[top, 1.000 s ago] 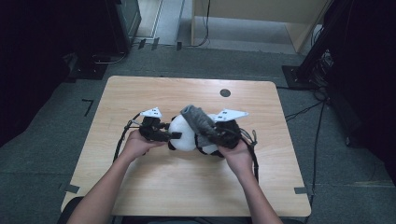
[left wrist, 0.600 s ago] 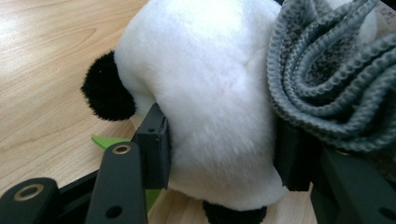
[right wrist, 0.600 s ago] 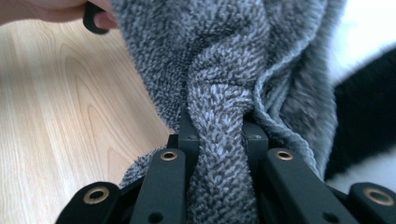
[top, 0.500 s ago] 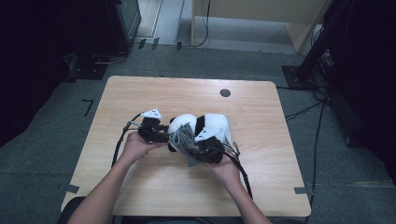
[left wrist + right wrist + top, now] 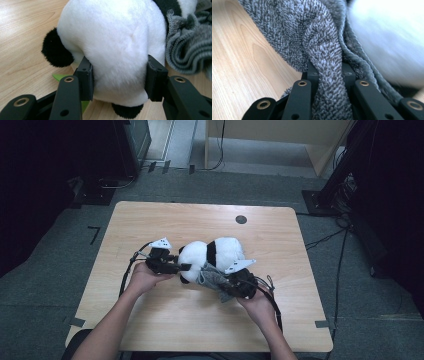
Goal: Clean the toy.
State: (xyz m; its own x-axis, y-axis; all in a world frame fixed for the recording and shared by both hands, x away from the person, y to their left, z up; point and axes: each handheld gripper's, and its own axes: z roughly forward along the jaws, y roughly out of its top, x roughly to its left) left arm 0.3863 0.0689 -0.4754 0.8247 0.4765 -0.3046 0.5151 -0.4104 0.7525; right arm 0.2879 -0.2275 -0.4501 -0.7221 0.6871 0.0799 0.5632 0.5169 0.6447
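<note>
We find the left tongs (image 5: 117, 80), just closing, pinching the panda toy (image 5: 115, 42) — right tongs (image 5: 328, 75) clamp the grey cloth (image 5: 312, 37) on the table (image 5: 165, 220).

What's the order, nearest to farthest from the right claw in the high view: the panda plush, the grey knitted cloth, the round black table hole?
1. Grey knitted cloth: pinched in the right claw.
2. Panda plush: just behind it, mid-table.
3. Round black table hole: near the far edge.

A light wooden table (image 5: 150, 220) with rounded corners stands on grey carpet, a dark round port (image 5: 241, 219) near its far edge. A black-and-white plush panda (image 5: 210, 254) lies at its middle, a grey knitted cloth (image 5: 212, 279) against its near side.
</note>
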